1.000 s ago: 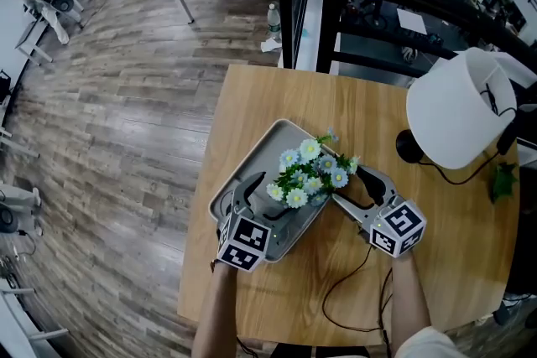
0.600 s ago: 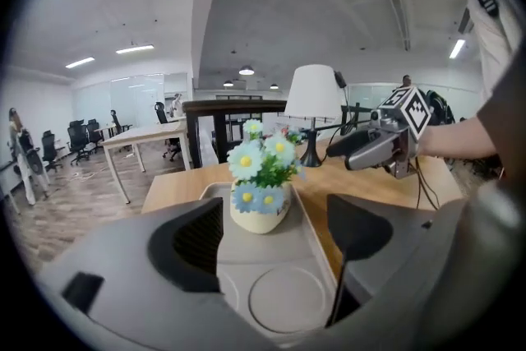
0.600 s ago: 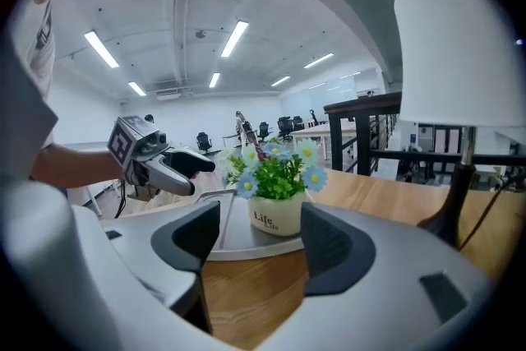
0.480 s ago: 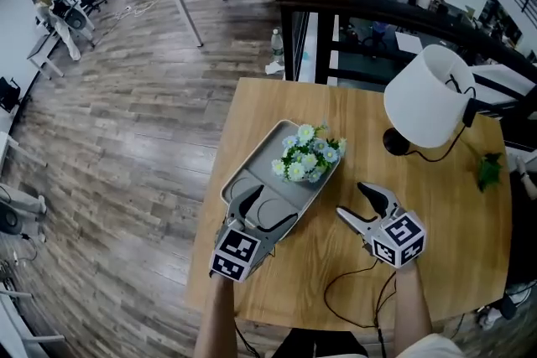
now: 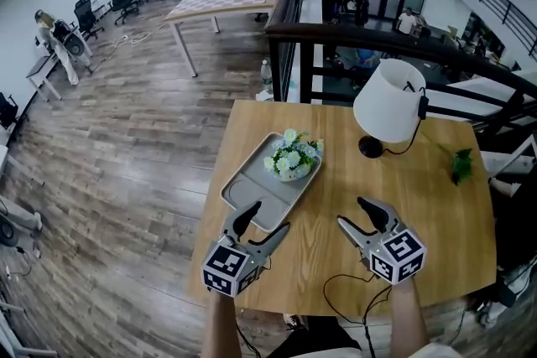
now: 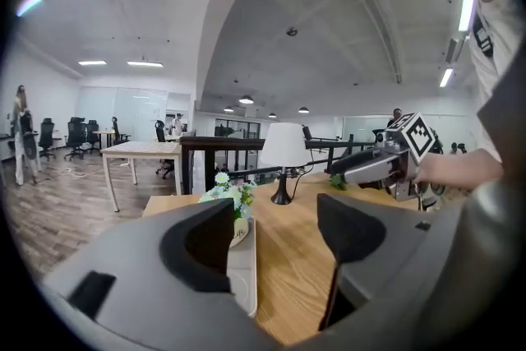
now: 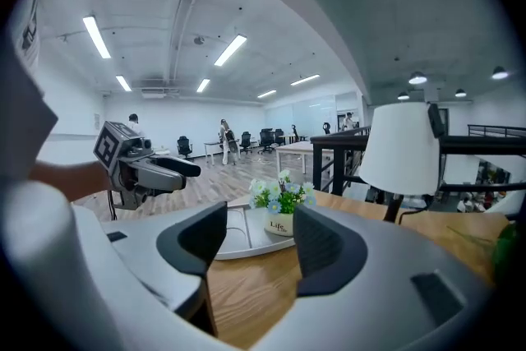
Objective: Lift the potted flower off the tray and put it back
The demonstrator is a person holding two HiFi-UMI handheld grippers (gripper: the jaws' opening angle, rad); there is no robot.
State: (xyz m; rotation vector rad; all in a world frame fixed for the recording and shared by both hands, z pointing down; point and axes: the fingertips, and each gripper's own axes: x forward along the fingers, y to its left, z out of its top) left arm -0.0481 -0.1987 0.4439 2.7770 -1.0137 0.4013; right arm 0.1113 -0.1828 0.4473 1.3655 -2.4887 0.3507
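The potted flower (image 5: 292, 157), white and blue blooms in a small white pot, stands upright on the far end of the grey tray (image 5: 248, 190). Both grippers hover nearer the table's front edge, apart from the pot. My left gripper (image 5: 267, 218) hangs over the tray's near corner, its jaws closing with nothing between them. My right gripper (image 5: 352, 212) is above bare wood right of the tray, also closing on nothing. The left gripper view shows the flower (image 6: 228, 197) beyond its left jaw. In the right gripper view the pot (image 7: 279, 219) stands on the tray (image 7: 238, 247) ahead.
A white-shaded table lamp (image 5: 388, 106) stands at the back right of the wooden table (image 5: 436, 214), with a green sprig (image 5: 460, 166) beside it. A black cable (image 5: 344, 289) trails near the front edge. A dark railing (image 5: 336, 33) runs behind the table.
Both grippers have drawn back from either side of the flower toward the table's front edge and risen. The flower stays on the tray's far end.
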